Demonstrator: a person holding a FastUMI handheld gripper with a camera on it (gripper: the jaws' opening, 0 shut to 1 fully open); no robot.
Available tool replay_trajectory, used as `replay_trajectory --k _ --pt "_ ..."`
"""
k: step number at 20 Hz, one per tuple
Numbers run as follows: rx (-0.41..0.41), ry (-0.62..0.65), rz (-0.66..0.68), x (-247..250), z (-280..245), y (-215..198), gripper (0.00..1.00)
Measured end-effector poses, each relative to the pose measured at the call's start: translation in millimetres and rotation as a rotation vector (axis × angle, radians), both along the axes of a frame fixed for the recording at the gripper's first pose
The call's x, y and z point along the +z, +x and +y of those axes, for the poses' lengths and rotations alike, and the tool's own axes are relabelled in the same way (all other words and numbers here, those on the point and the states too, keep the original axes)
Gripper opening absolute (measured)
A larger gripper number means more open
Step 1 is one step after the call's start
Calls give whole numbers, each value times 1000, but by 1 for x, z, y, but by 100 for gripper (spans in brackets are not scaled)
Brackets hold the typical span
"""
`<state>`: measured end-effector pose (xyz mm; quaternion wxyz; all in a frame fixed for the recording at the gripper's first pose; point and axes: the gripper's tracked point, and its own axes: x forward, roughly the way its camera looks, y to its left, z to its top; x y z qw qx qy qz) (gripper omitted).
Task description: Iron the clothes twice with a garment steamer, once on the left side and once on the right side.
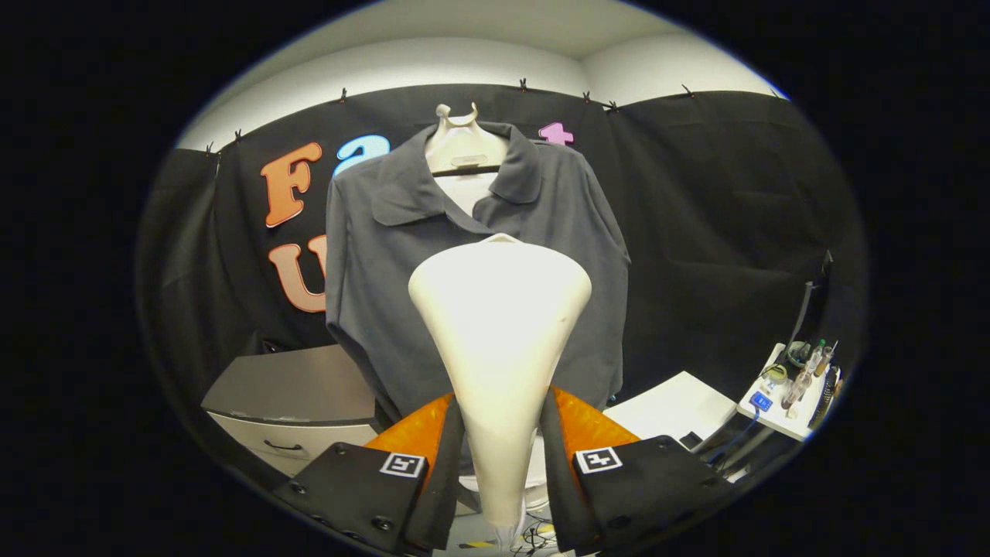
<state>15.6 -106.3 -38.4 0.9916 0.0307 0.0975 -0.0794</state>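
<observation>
Squarely, the tongs (501, 456) grip the steamer (499, 325), hiding the shirt (387, 255); a cabinet (298, 387), seemingly, stands left.

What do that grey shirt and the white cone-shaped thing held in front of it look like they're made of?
The dark grey collared shirt looks like matte woven cloth: it drapes in soft folds and gives no shine. The cream cone-shaped garment steamer head, clamped between the fingers of the gripper, appears to be smooth moulded plastic with a soft sheen, though the bright glare on it hides finer texture.
</observation>
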Motion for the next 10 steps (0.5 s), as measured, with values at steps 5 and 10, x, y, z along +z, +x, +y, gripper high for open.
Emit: replay_trajectory --k 5,10 --pt "-1 -11 -22 12 16 -3 57" --pt "-2 -8 -10 9 23 2 57"
